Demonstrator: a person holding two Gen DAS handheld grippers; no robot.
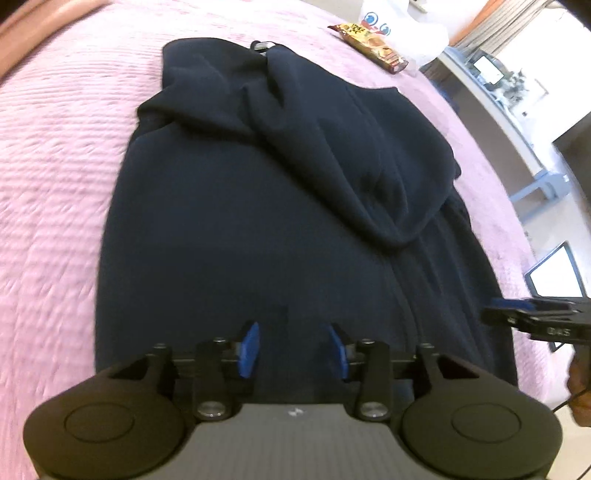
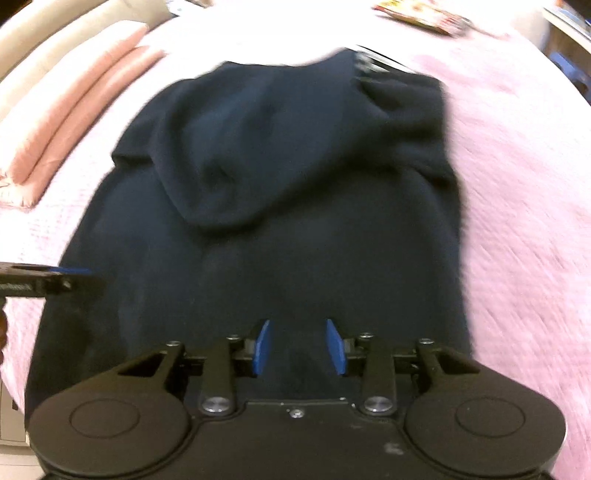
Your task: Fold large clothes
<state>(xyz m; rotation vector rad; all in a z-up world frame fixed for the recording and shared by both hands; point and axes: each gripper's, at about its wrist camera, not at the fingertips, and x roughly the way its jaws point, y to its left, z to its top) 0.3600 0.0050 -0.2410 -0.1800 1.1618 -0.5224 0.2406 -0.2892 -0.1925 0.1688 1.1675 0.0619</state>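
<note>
hoodie lies partly folded on our pink bedspread | left gripper fingers apart, empty | right gripper fingers apart, empty

Garment: we see a dark navy hoodie lying on the pink bedspread, its hood folded down over the body.
Left gripper: we hold it over the hem, blue pads apart, empty.
Far corner: a snack packet beside a white plastic bag.
</note>
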